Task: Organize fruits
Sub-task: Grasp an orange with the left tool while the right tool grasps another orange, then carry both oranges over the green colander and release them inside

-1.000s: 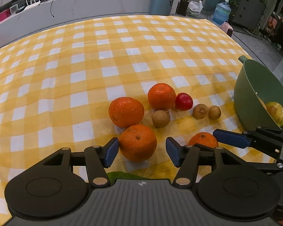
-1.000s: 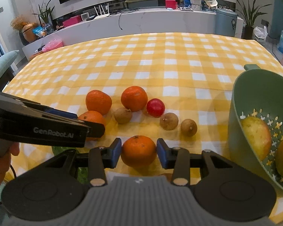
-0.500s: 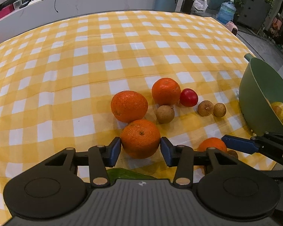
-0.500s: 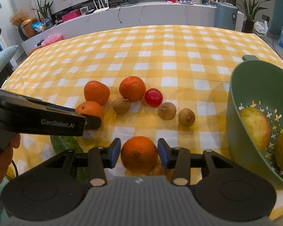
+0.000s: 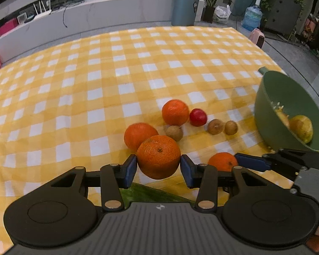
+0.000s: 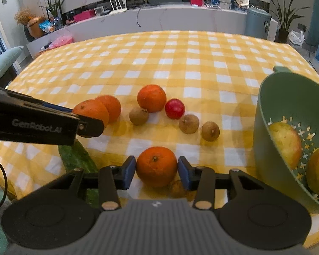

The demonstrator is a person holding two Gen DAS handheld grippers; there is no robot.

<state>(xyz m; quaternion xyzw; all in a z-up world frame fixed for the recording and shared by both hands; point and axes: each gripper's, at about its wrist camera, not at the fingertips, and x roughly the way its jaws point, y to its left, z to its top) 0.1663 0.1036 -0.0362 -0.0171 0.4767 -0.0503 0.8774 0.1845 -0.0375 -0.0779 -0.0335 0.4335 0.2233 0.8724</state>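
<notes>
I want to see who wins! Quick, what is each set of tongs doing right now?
Left tongs: closed on a round, bumpy orange, lifted off the cloth.
Right tongs: closed on a smaller, smooth orange.

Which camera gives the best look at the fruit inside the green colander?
The right wrist view: the green colander faces that camera, showing two yellowish fruits against its perforated wall. The left wrist view sees the colander blurred and farther off, one fruit clear, another only partly.
</notes>
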